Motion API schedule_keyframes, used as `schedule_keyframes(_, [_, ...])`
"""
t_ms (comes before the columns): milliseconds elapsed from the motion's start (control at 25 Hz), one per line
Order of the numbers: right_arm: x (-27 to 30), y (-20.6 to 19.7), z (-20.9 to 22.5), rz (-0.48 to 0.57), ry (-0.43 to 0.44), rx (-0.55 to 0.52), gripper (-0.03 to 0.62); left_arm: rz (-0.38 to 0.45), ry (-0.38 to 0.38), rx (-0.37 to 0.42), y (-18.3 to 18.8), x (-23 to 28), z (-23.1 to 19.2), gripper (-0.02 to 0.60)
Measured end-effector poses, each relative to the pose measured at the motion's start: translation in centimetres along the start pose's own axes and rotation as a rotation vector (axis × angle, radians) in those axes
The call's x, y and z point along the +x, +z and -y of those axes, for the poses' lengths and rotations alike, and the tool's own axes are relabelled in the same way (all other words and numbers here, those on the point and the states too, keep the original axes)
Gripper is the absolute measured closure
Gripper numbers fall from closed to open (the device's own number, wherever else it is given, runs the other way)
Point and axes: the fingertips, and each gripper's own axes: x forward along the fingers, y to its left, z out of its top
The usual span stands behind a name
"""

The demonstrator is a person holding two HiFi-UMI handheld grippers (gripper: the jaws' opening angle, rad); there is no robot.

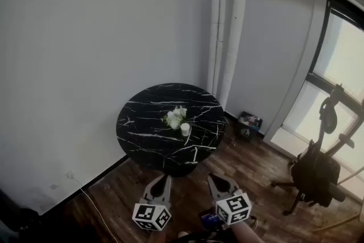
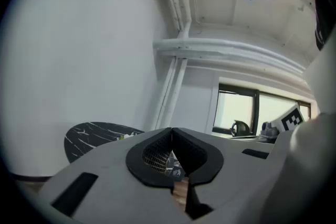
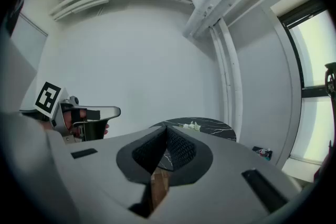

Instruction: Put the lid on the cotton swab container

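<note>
Nothing is done yet, as I judge it. My left tongs [image 1: 164,179] and right tongs [image 1: 212,177] sit at the bottom centre of the head view, both pressed together on nothing. A small white cylinder [image 1: 185,129], which I take for the cotton swab container, stands mid-frame on the round black bench [image 1: 142,122], beside white flowers [image 1: 174,118] and well apart from me. I cannot make out a lid. Approaching, finding it and capping are all left.

Container [image 1: 185,129] on table [image 1: 142,139], just right of flowers [image 1: 174,117]; chair [image 1: 314,175] well apart, right of table
</note>
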Motion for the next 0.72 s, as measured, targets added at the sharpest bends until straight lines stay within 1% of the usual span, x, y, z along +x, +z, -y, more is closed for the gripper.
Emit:
schedule_keyframes(160, [0.3,-0.1,-0.1,0.005,-0.026,-0.007,0.577,-0.049,0.031,0.023,-0.9,0.2,-0.9,0.567])
schedule_keyframes(280, [0.4,-0.4,-0.6,0.001,-0.037,-0.010,0.577,-0.069,0.047,0.027,-1.1,0.1,-1.7,0.567])
schedule_keyframes(400, [0.3,-0.8,-0.7,-0.005,-0.050,-0.011,0.577,-0.072,0.039,0.027,-1.3,-0.1,-2.0,0.566])
schedule_keyframes(560, [0.7,-1.5,-1.5,-0.030,-0.021,-0.009,0.577,-0.052,0.025,-0.002,-1.1,-0.1,-2.4,0.566])
schedule_keyframes(720, [0.9,-1.8,-2.3,-0.031,-0.017,0.038,0.576,-0.067,-0.002,-0.014,-1.5,-0.7,-2.6,0.566])
